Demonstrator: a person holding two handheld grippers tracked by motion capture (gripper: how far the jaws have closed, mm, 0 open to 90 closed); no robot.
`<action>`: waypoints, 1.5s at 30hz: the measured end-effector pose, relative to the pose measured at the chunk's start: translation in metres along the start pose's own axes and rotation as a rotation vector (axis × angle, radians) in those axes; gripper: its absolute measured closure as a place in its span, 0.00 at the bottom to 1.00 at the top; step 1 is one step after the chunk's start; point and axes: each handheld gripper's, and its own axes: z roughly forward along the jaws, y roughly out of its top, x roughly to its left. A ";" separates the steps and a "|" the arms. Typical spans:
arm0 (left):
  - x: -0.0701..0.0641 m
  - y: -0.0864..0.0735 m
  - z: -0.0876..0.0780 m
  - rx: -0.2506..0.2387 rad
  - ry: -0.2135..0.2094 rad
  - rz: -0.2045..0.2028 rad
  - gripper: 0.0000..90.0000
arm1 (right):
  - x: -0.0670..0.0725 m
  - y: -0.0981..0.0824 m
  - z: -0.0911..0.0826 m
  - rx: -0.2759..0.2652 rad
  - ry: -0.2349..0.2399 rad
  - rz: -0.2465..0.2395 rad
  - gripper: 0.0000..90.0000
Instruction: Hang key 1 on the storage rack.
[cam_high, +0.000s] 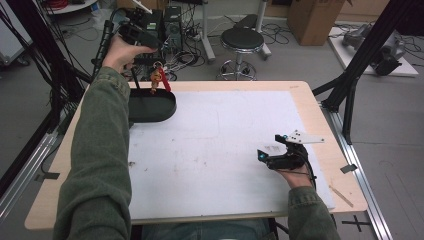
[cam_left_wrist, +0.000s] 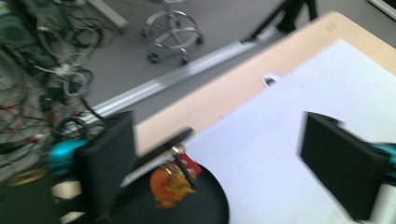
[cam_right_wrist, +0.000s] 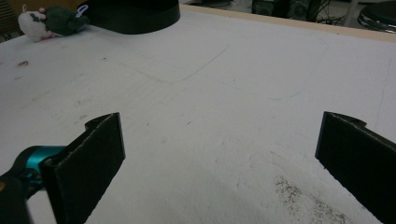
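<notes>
Above the far-left black tray (cam_high: 152, 106), your left tool (cam_left_wrist: 212, 154) hangs wide open.
Orange-and-red keychain (cam_high: 158, 78) dangles beneath it, ungripped; your right tool (cam_high: 272, 150) rests open on the desk (cam_high: 210, 145).

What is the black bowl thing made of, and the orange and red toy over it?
The black tray looks like matte plastic: smooth walls, dull sheen. The orange and red toy seems glossy plastic with a metal clasp, though blur leaves that unsure.

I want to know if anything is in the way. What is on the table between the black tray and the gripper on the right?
Nothing: in the high view, only bare white mat lies between the black tray and the right hand-held gripper.
</notes>
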 end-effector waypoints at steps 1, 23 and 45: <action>0.000 -0.003 -0.002 -0.018 -0.033 -0.009 0.02 | 0.000 0.000 0.000 0.002 0.000 0.003 0.00; -0.015 -0.050 -0.032 -0.038 -0.026 0.052 0.02 | -0.003 0.003 0.005 0.001 -0.007 -0.013 0.00; -0.028 -0.115 -0.059 -0.065 -0.023 0.019 0.02 | -0.001 0.003 0.004 -0.005 -0.003 -0.011 0.00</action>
